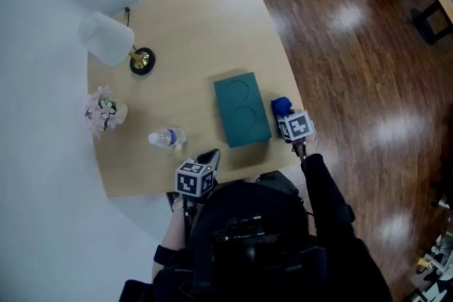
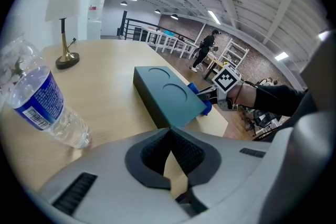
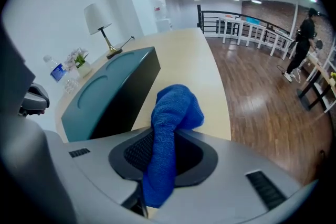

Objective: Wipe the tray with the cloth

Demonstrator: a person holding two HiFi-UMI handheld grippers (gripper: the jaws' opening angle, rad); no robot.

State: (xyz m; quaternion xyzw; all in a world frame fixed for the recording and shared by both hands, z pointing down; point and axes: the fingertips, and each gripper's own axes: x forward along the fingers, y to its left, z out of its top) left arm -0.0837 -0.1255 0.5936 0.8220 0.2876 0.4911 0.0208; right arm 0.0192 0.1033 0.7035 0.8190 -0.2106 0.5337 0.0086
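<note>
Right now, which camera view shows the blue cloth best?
The right gripper view: the blue cloth fills the centre, pinched between the right gripper's jaws. The head view shows only a small blue patch beside the tray; the left gripper view, a sliver past the tray's far corner.

Bottle [image 1: 167, 138] near tray [image 1: 242, 109], lamp [image 1: 107, 39] beyond

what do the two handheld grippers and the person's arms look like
The left gripper and the right gripper both have smooth light grey shells, dark grey textured jaw pads and a slotted vent on each side. Each carries a white cube with black square markers. The right arm wears a long black sleeve.
</note>
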